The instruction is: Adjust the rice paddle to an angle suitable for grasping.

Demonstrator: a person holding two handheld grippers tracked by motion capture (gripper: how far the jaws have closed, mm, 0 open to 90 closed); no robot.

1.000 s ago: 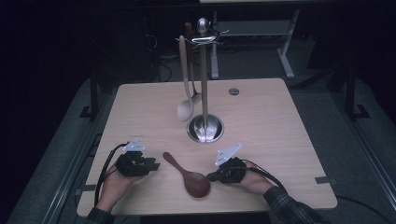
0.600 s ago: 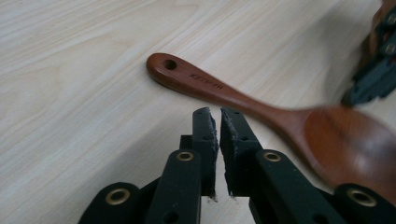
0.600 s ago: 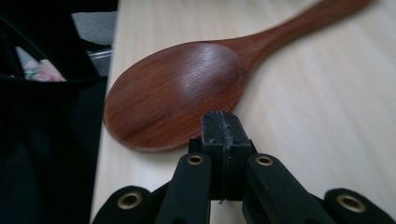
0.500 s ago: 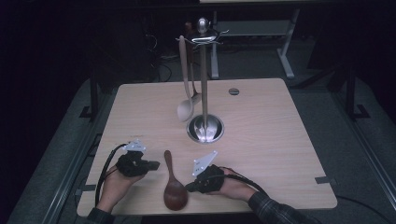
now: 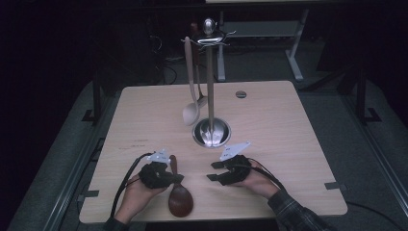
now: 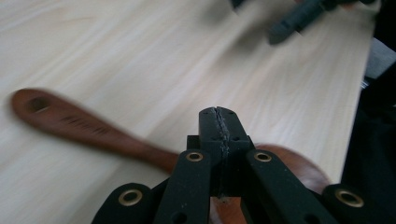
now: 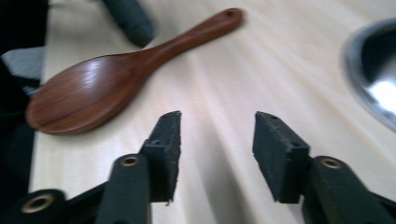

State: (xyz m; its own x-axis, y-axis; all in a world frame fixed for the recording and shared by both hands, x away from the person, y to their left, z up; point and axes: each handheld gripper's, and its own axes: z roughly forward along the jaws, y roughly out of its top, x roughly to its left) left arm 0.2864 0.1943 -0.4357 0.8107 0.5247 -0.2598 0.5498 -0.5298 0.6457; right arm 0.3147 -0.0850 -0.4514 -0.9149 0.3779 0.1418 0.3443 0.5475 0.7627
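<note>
A dark brown wooden spoon lies flat near the table's front edge, bowl toward the person. My left gripper is shut, pads pressed together with nothing between them, and hovers over the spoon's neck. The spoon runs underneath the shut left gripper. My right gripper stands to the right of the spoon, apart from it. Its jaws have just been opening and nothing is between them. In the right gripper view the spoon lies beyond the open right gripper, to its left.
A metal utensil stand rises from a round shiny base at the table's middle. A pale wooden spoon hangs from it beside another utensil. Bare wood of the table stretches right, with a small round grommet at the back.
The spoon swung round and slid left until its bowl faces the front edge. The right gripper let go of it and drew back to the right. The left gripper moved right over the spoon.
</note>
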